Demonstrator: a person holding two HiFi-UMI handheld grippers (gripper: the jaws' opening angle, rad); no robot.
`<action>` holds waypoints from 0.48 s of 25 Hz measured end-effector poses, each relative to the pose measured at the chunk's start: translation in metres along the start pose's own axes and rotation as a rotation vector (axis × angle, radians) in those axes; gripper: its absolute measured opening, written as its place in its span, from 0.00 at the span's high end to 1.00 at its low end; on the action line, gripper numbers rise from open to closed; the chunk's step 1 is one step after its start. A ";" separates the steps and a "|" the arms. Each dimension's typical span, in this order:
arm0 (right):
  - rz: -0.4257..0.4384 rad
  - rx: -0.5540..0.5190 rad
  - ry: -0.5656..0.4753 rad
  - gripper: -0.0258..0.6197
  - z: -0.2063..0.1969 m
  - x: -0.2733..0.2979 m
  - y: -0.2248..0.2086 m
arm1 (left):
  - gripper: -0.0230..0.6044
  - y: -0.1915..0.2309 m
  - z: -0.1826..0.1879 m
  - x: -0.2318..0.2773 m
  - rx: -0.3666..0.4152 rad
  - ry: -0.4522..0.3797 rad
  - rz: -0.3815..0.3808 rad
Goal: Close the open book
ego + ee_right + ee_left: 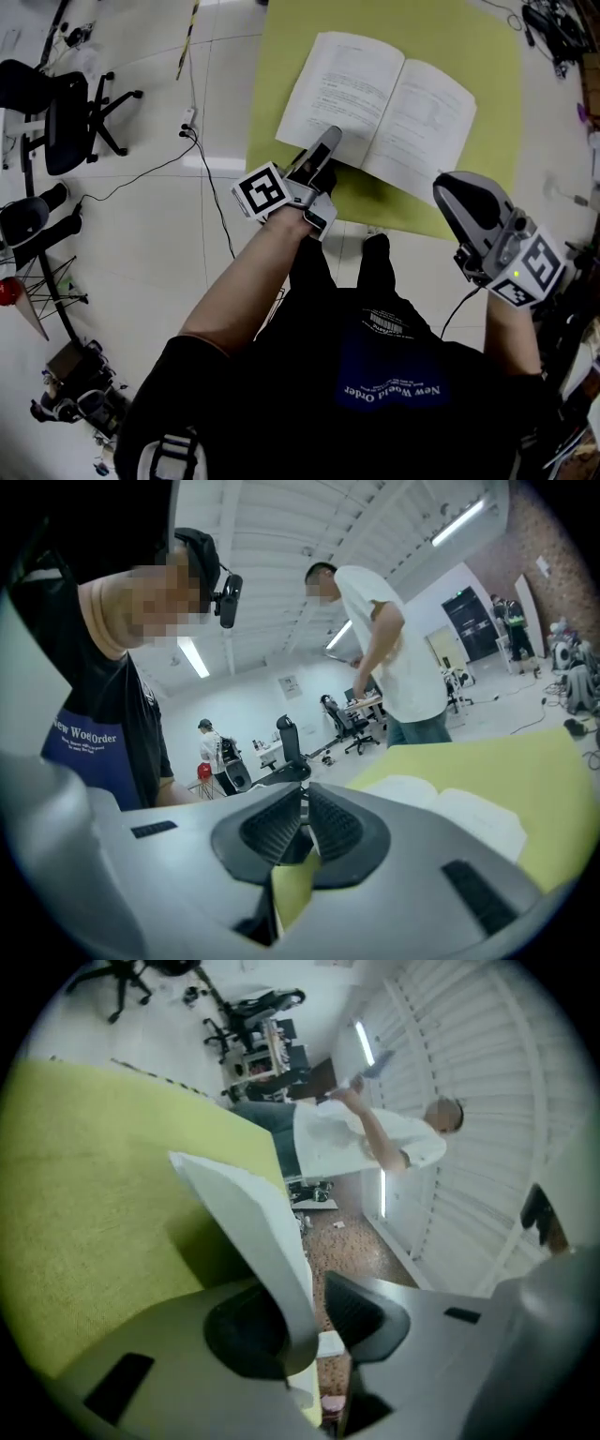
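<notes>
There is 1 open book (pixel 375 112), 1 yellow-green mat (pixel 497 56), 1 black office chair (pixel 66 103), 2 grippers — the left gripper (pixel 328 141) and the right gripper (pixel 455 192) — and, in the right gripper view, 2 clear bystanders: a person in a white shirt (pixel 394 639) and a person in a cap (pixel 210 744).

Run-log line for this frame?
book open on mat | left hand-held gripper: jaws apart, page between | right hand-held gripper: shut, empty
</notes>
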State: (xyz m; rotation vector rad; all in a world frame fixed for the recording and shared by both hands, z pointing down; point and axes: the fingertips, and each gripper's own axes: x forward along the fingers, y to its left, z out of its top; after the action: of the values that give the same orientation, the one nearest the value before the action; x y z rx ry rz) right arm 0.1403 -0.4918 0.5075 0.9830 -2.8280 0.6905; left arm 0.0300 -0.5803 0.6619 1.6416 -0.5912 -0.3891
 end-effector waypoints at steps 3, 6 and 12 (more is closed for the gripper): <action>-0.010 -0.002 0.005 0.96 0.004 0.002 0.001 | 0.82 -0.019 -0.008 0.003 0.248 0.083 0.021; -0.016 -0.009 0.001 0.96 0.007 0.002 0.000 | 0.83 -0.032 -0.020 0.009 0.422 0.163 0.026; -0.035 -0.029 -0.019 0.96 0.016 -0.008 -0.002 | 0.85 -0.047 -0.056 0.024 0.691 0.338 0.049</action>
State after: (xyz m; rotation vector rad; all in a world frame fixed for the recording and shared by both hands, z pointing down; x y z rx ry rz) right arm 0.1494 -0.4953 0.4922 1.0368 -2.8216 0.6385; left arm 0.0880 -0.5453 0.6265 2.2825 -0.5343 0.1592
